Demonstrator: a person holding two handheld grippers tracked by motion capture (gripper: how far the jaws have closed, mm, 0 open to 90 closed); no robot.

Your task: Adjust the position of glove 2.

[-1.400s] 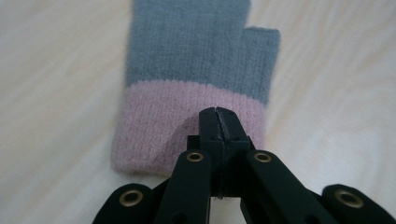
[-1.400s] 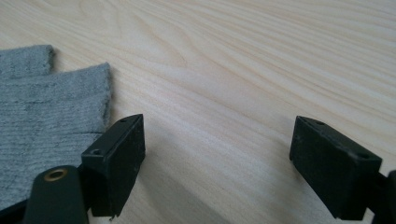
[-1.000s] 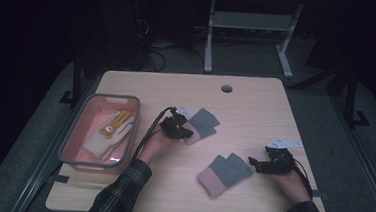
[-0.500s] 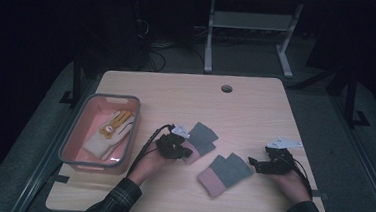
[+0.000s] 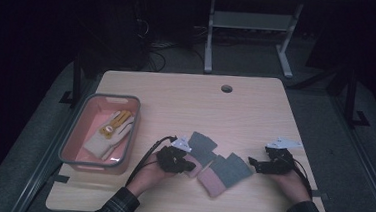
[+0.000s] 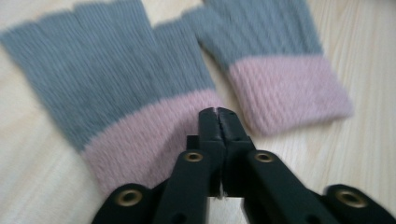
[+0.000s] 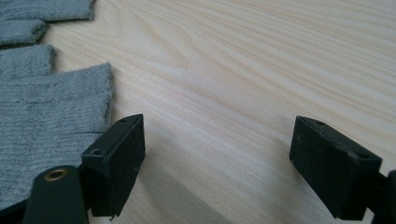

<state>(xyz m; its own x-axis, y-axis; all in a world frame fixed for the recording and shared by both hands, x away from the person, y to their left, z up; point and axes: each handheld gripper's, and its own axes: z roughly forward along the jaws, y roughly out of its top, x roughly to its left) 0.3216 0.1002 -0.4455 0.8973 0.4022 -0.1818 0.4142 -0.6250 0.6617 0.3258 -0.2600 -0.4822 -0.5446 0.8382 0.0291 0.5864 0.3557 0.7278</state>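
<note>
Resting mid-table (image 5: 186, 101), two knit gloves, grey w/ pink cuffs: left glove (image 6: 121, 93) touching, partly overlapping right glove (image 6: 275, 74). Left gripper (image 6: 218, 112) sits over left glove's cuff; jaws have just been opening a hair, nearly together, no fabric visibly pinched. Right gripper (image 7: 217, 135) gapes wide, empty, just beside the right glove's finger ends. Gloves look soft, light, floppy, non-fragile; prob. best pinched at the thicker cuff edge. Pink bin (image 5: 73, 143) at left holds another glove.

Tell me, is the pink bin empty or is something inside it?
Not empty. The pink bin on the table's left has a pale glove with yellow patches lying flat on its bottom.
</note>
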